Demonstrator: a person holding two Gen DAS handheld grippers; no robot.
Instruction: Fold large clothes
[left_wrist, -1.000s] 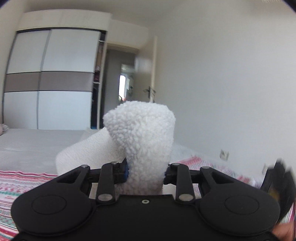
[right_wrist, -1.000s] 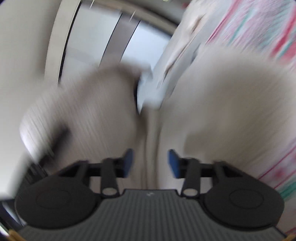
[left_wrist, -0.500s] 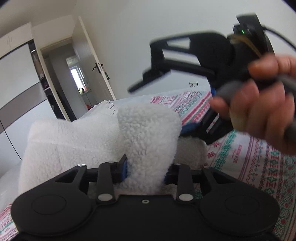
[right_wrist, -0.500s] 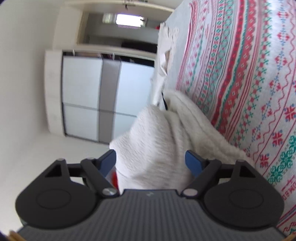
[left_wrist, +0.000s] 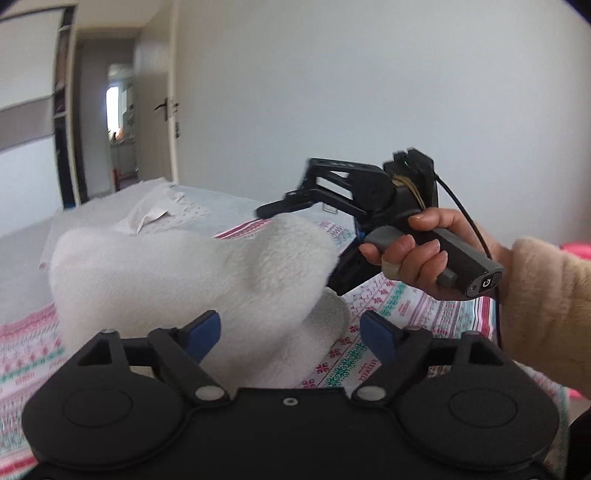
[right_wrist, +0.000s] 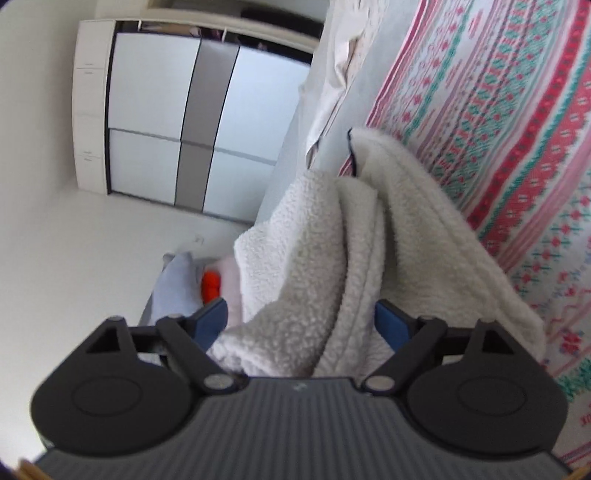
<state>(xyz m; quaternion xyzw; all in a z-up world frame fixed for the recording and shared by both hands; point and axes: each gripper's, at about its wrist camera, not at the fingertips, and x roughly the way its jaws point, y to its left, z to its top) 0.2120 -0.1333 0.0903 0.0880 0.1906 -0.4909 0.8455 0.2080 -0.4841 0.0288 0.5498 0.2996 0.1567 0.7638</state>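
A white fleece garment (left_wrist: 177, 280) lies bunched on the patterned bedspread (left_wrist: 399, 306). My left gripper (left_wrist: 290, 334) is open, its blue pads apart on either side of the garment's near fold. My right gripper (right_wrist: 301, 321) is open too, with thick folds of the same fleece (right_wrist: 332, 258) lying between its spread pads. In the left wrist view the right gripper (left_wrist: 332, 195) shows held in a hand at the garment's far right end, tilted on its side.
The bedspread (right_wrist: 517, 122) has red, green and pink stripes. A white sheet with a paper (left_wrist: 155, 214) lies at the far end of the bed. A wardrobe (right_wrist: 166, 110) and an open door (left_wrist: 155, 122) stand beyond. An orange object (right_wrist: 210, 286) lies behind the garment.
My left gripper has opened and let go of the fleece it was pinching. The right gripper has opened wider since a second ago and now sits at the garment's end. The garment has dropped lower.
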